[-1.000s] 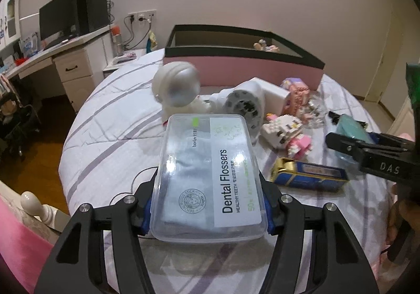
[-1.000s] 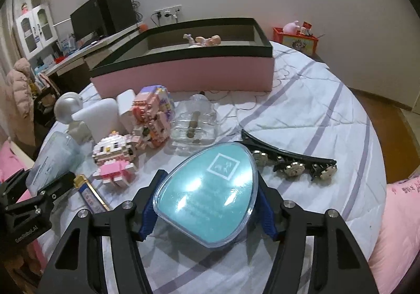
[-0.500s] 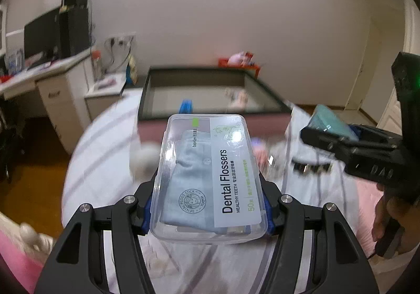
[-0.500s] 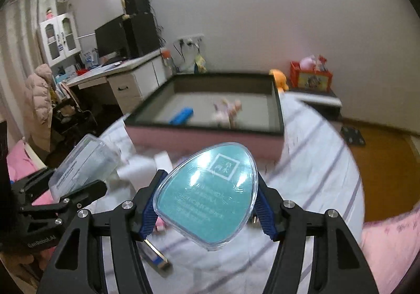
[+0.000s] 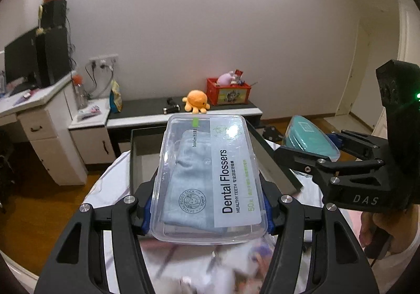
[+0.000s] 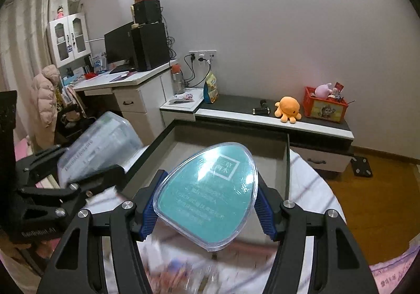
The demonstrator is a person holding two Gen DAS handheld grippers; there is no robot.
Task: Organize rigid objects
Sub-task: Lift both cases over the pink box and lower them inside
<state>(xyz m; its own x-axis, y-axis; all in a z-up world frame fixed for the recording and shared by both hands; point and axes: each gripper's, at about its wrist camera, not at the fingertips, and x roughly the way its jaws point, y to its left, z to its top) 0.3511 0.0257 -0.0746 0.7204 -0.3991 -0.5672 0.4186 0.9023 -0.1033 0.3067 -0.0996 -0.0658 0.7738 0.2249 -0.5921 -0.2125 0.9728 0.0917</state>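
Note:
My left gripper is shut on a clear dental flossers box, held up above the bed. A teal teardrop-shaped case sits clamped in my right gripper, which is shut on it. Each gripper shows in the other's view: the right gripper with the teal case at the right, the left gripper with the flossers box at the left. Both hover in front of a dark-rimmed, pink-sided storage box on the bed; its inside is mostly hidden behind the held items.
Blurred toys and small items lie on the white striped bedsheet below the grippers. Beyond the box stand a low bench with an orange plush octopus and a red crate, and a desk at the left. A hand holds the right gripper.
Both grippers rose and moved forward toward the storage box, carrying their items. The toys on the bed dropped out of clear view; the bench and wall behind came into view.

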